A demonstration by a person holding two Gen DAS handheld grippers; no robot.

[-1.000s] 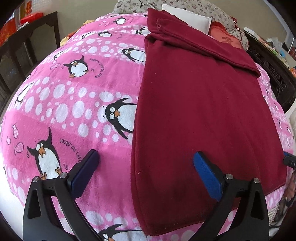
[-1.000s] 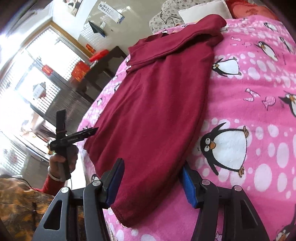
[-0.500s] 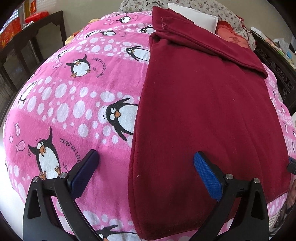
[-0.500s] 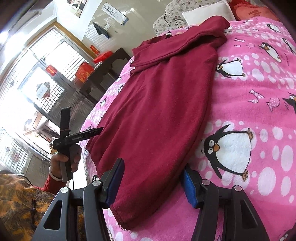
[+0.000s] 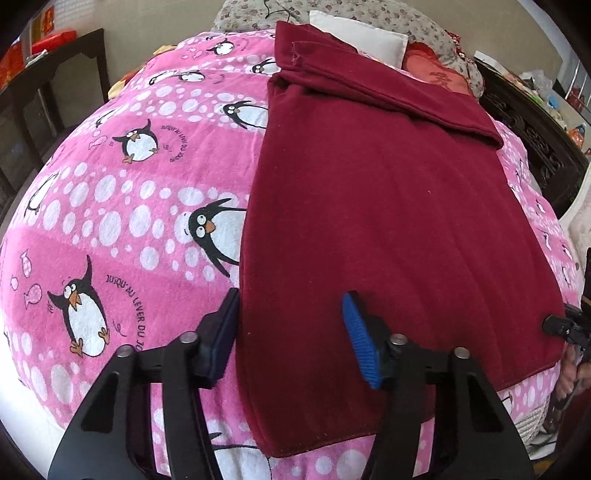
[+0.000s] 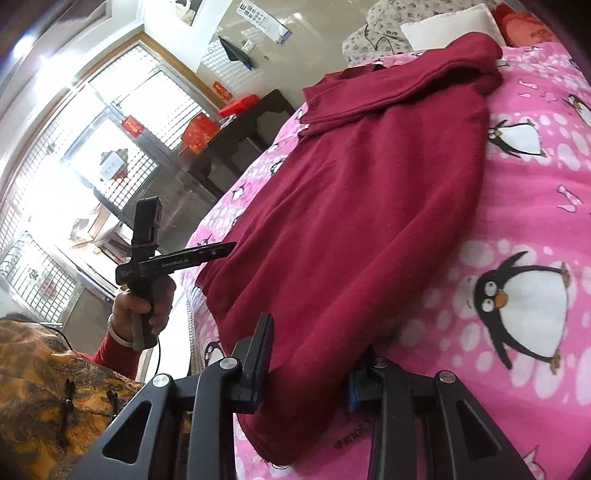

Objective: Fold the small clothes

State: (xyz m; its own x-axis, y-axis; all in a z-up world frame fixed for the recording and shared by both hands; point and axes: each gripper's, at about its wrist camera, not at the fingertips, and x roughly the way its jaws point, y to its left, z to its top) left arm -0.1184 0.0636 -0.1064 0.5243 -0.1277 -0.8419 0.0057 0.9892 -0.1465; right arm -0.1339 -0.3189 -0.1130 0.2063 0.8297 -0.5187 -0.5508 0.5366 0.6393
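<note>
A dark red garment (image 5: 388, 206) lies flat on a pink penguin blanket (image 5: 122, 206), its sleeve folded across the far end. My left gripper (image 5: 291, 332) is open and straddles the garment's near left edge, left finger against the edge, right finger on the cloth. In the right wrist view the same garment (image 6: 351, 221) fills the middle. My right gripper (image 6: 310, 373) is open, its fingers on either side of the garment's near right corner. The left gripper (image 6: 218, 251) shows there at the far edge, held by a hand.
Pillows (image 5: 354, 33) lie at the bed's head. Dark wooden furniture (image 5: 55, 92) stands on the left and a carved dark frame (image 5: 532, 140) on the right. Barred windows (image 6: 74, 166) are beyond the bed's left side.
Both grippers have moved in on the garment's near hem. The left one's fingers have drawn closer together and its left finger now touches the garment's edge. The right one now has cloth between its fingers.
</note>
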